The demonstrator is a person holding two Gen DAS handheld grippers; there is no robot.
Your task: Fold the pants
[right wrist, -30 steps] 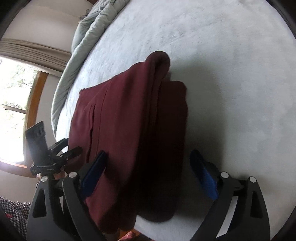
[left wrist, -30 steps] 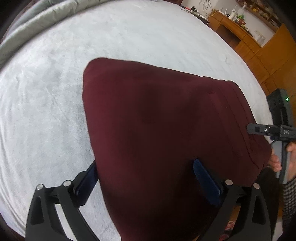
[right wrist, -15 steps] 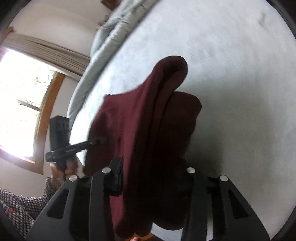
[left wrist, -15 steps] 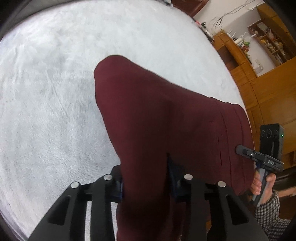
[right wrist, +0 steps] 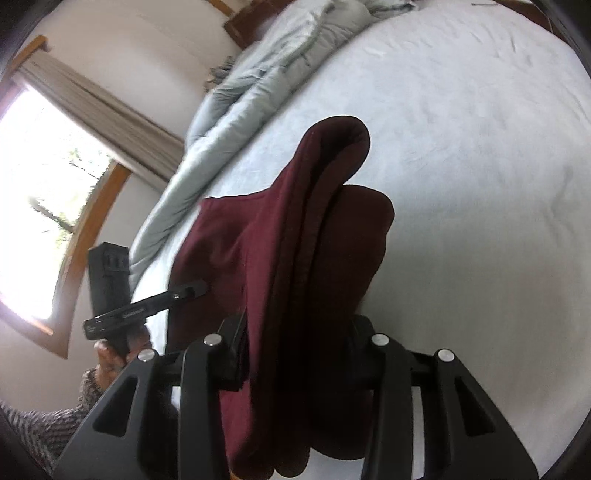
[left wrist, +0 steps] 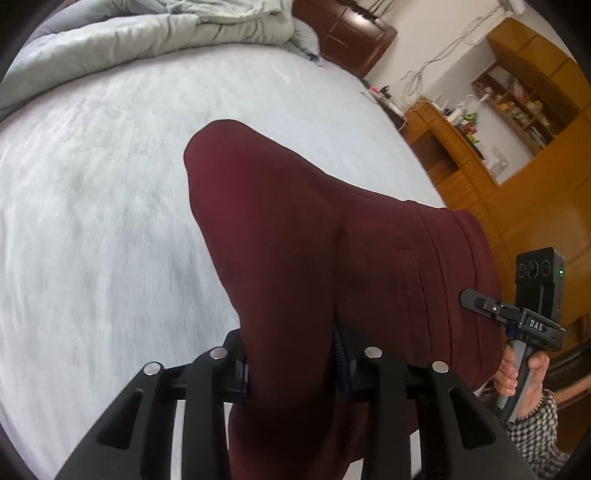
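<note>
The dark red pants [left wrist: 295, 236] are folded into a thick bundle and held up over the white bed [left wrist: 92, 184]. My left gripper [left wrist: 291, 365] is shut on one near corner of the pants. My right gripper [right wrist: 295, 350] is shut on the other near corner, where several layers [right wrist: 303, 240] bunch between the jaws. The far fold [right wrist: 340, 136] droops toward the bed. The right gripper also shows at the right edge of the left wrist view [left wrist: 480, 302], and the left gripper at the left of the right wrist view [right wrist: 192, 290].
A grey-green duvet [left wrist: 147, 33] is heaped along the far side of the bed. Wooden cabinets and shelves [left wrist: 517, 166] stand past the bed's right side. A window with a curtain [right wrist: 55, 166] is on the left wall.
Both grippers went from open beside the pants to shut on the near edge. They have lifted it, and the views now tilt up to show the duvet and the walls.
</note>
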